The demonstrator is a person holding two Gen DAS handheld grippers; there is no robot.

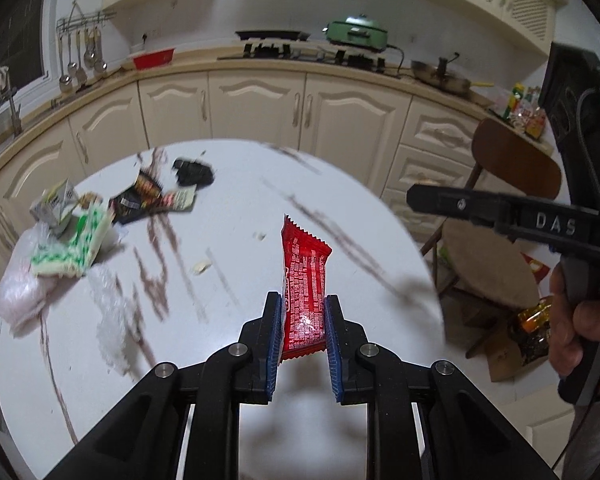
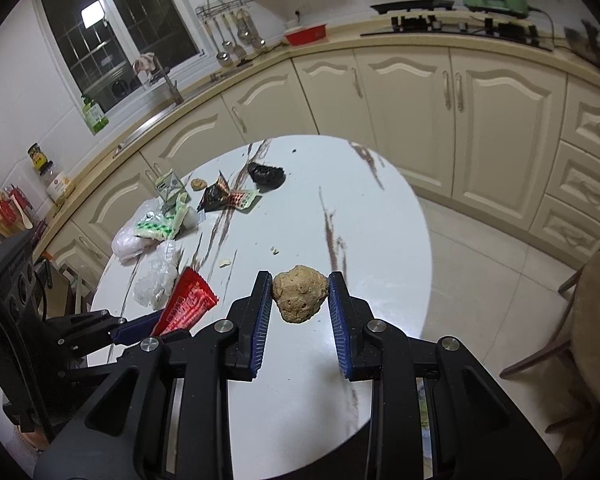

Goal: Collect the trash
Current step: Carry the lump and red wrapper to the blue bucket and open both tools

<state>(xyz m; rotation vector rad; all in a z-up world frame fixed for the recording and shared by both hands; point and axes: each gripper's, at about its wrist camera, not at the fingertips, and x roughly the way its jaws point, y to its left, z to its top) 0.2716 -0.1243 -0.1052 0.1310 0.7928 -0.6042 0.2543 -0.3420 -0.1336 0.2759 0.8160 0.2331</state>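
My left gripper [image 1: 302, 308] is shut on a red snack wrapper [image 1: 305, 280] and holds it above the round white table [image 1: 340, 208]. The wrapper also shows in the right wrist view [image 2: 188, 304]. My right gripper [image 2: 299, 292] is shut on a tan crumpled lump [image 2: 299, 298] above the table's near half. A pile of trash lies at the table's far left: a green-and-white wrapper [image 1: 74, 250], a small carton [image 1: 56, 204], a dark wrapper [image 1: 140, 196], a black crumpled bag [image 1: 194, 172], pink plastic [image 1: 24, 284] and clear plastic [image 1: 108, 308].
Small crumbs [image 1: 201, 267] lie mid-table. A wooden chair [image 1: 512, 200] stands to the right of the table, with a box of trash [image 1: 532, 328] on the floor by it. Cream kitchen cabinets [image 1: 260, 108] curve behind the table.
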